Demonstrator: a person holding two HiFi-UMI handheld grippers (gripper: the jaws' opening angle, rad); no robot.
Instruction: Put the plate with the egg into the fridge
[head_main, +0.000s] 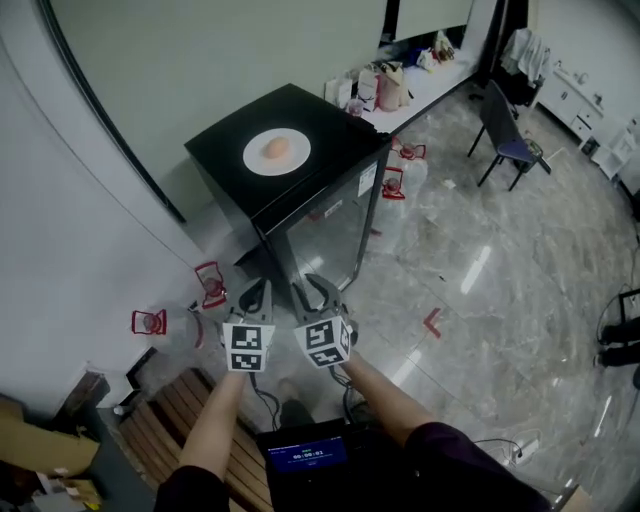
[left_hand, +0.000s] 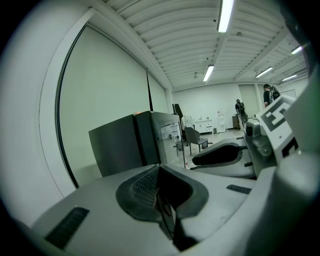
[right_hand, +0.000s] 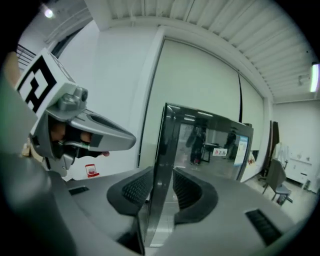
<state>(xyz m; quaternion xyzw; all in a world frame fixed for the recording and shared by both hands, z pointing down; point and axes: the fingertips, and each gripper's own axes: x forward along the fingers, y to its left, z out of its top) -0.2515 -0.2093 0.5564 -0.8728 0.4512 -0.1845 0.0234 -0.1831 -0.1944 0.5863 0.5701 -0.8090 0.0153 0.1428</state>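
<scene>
The plate (head_main: 276, 165), probably stiff, slick and breakable with the egg (head_main: 277, 148) lying loose on it, is sitting atop the fridge (head_main: 330, 215), calling for a level rim grip, while the left gripper (head_main: 256, 292) is hanging shut and empty and the right gripper (head_main: 318, 290) is hanging part-open, gripping nothing, facing the door edge (right_hand: 162, 150).

Inside of the fridge (head_main: 300, 190) hidden behind its reflective door (head_main: 325, 235), door stickers (head_main: 366, 180) too small to read, clutter (head_main: 385, 88) on the far surface (head_main: 440, 78) indistinct, person's sleeves (head_main: 450, 465) cut off at the head view's bottom edge, distant people (left_hand: 240, 107) tiny in the left gripper view
</scene>
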